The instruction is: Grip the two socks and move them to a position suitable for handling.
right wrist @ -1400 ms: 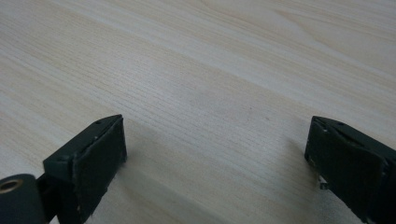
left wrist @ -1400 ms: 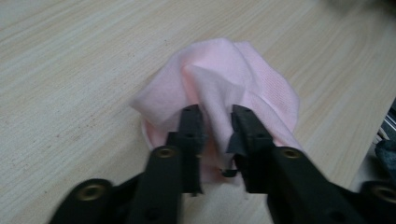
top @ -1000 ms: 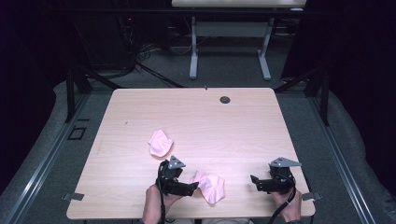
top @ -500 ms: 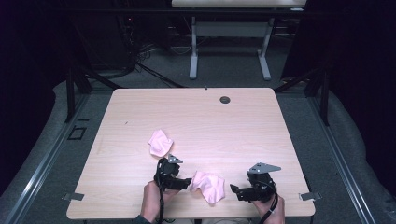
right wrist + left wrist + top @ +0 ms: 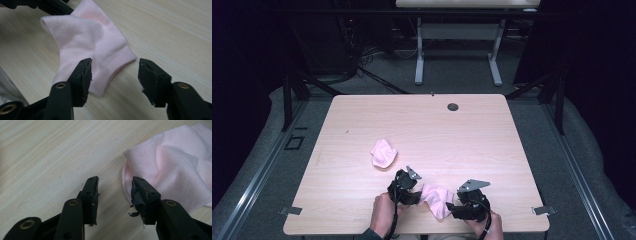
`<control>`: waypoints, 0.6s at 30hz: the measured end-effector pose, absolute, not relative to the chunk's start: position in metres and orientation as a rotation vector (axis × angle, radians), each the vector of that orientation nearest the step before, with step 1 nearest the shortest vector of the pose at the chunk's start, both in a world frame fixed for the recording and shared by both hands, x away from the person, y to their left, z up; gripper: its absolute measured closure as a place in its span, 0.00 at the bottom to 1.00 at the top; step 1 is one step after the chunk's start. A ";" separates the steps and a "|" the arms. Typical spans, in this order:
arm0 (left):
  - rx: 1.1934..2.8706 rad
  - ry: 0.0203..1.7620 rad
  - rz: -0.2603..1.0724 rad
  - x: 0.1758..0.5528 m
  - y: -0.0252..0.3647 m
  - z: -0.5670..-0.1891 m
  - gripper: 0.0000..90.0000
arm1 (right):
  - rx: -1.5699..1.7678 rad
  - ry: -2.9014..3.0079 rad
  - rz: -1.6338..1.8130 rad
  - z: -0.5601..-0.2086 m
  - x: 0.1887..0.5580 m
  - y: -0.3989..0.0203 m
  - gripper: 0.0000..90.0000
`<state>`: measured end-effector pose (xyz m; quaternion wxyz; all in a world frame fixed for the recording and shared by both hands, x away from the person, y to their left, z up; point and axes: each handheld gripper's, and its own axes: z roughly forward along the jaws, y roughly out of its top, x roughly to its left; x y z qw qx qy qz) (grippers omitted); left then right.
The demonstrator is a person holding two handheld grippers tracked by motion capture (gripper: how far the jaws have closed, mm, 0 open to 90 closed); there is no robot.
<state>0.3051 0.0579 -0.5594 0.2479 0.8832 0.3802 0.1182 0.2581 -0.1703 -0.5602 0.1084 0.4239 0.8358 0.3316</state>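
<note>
Both hands (image 5: 384,216) low — flanking sock (image 5: 437,199).

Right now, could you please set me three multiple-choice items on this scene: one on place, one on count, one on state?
1. Where does the near sock lie?
A. between the two grippers
B. beside the table's hole
C. on the floor

2. How many pink socks are on the table?
A. one
B. two
C. four

3. How does the right gripper stand?
A. clamped on the sock
B. open, jaws over the sock's edge
C. holding a cup

Answers: 1 A, the left gripper flanks its other side; 2 B, the far sock lies apart; 3 B, a gap shows.
</note>
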 end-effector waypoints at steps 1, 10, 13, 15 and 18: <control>2.412 1.027 0.328 0.305 0.057 -0.560 0.66 | 1.243 2.454 0.969 -0.561 0.258 -0.169 0.53; 2.438 0.976 0.353 0.299 0.051 -0.559 0.80 | 1.220 2.487 0.906 -0.564 0.259 -0.162 0.66; 2.436 0.967 0.335 0.299 0.050 -0.560 0.88 | 1.209 2.496 0.874 -0.567 0.259 -0.159 0.71; 2.431 0.968 0.329 0.299 0.050 -0.560 0.90 | 1.212 2.496 0.880 -0.567 0.259 -0.158 0.72; 2.430 0.957 0.321 0.298 0.051 -0.561 0.96 | 1.204 2.498 0.878 -0.568 0.258 -0.159 0.78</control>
